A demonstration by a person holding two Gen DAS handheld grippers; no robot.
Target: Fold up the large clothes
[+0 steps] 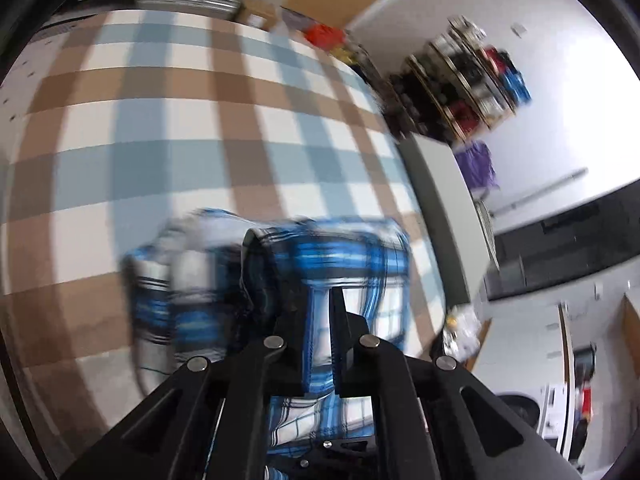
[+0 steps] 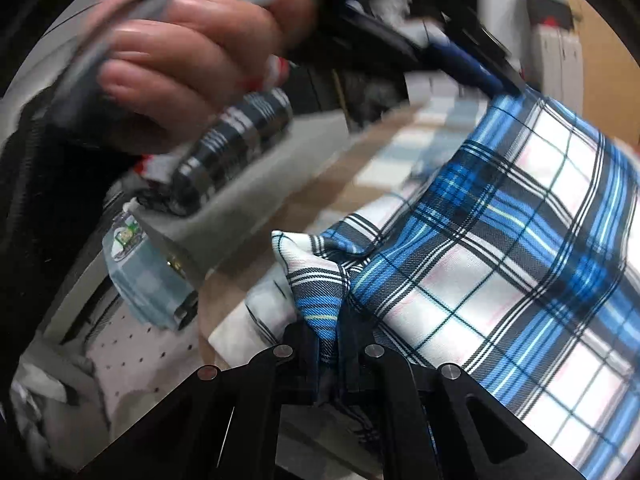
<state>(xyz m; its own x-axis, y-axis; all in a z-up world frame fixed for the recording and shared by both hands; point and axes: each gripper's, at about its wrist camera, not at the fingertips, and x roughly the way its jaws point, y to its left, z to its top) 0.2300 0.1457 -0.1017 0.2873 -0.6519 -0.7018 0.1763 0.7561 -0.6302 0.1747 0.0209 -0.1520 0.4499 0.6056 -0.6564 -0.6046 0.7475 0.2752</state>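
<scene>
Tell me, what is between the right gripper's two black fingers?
A bunched fold of the plaid shirt; the right gripper pinches it, nothing else there. The right wrist view shows it.

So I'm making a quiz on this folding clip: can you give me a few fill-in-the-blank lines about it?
1. Both grippers are shut on a plaid ____ and white garment.
2. The left gripper and the right gripper are each ____ on fabric.
3. The cloth covering the table has a ____ pattern.

Missing: blue; shut; checked

Evenly bright indoors, glare on the white wall (image 1: pixel 560 92). Strong motion blur beyond the tongs, sharper right at them; bowed, dark-rimmed at the edges.
</scene>
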